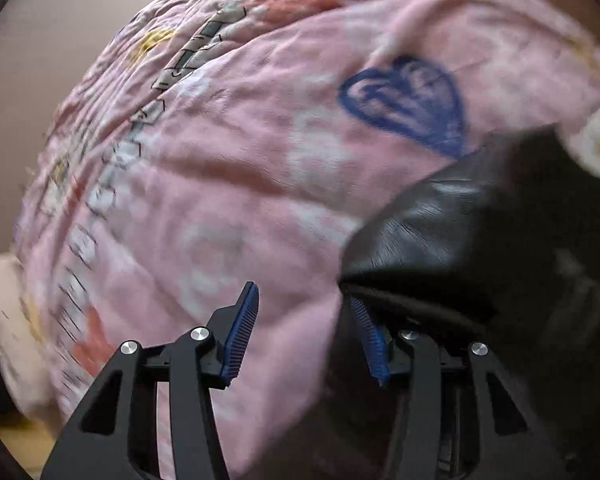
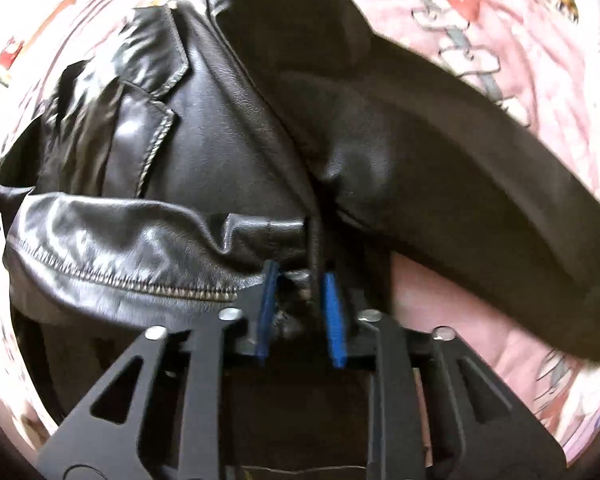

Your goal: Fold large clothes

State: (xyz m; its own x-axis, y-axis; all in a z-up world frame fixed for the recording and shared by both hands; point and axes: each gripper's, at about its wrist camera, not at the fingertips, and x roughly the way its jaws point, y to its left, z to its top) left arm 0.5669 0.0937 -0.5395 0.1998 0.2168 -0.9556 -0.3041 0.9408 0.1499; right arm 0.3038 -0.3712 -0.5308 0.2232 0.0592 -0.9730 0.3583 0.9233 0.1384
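Pink printed bedspread (image 1: 228, 168) fills my view, a blue heart (image 1: 412, 104) drawn on it. On it lies the black leather jacket (image 2: 228, 148), one sleeve (image 2: 460, 184) slung out to the side. My right gripper (image 2: 300, 312) is pinched narrow on a bunched fold near the silver zip (image 2: 140, 284). My left gripper (image 1: 306, 336) stands half open at the jacket's edge, clamping nothing.

Home bedroom, pink printed bedspread (image 1: 228, 168)
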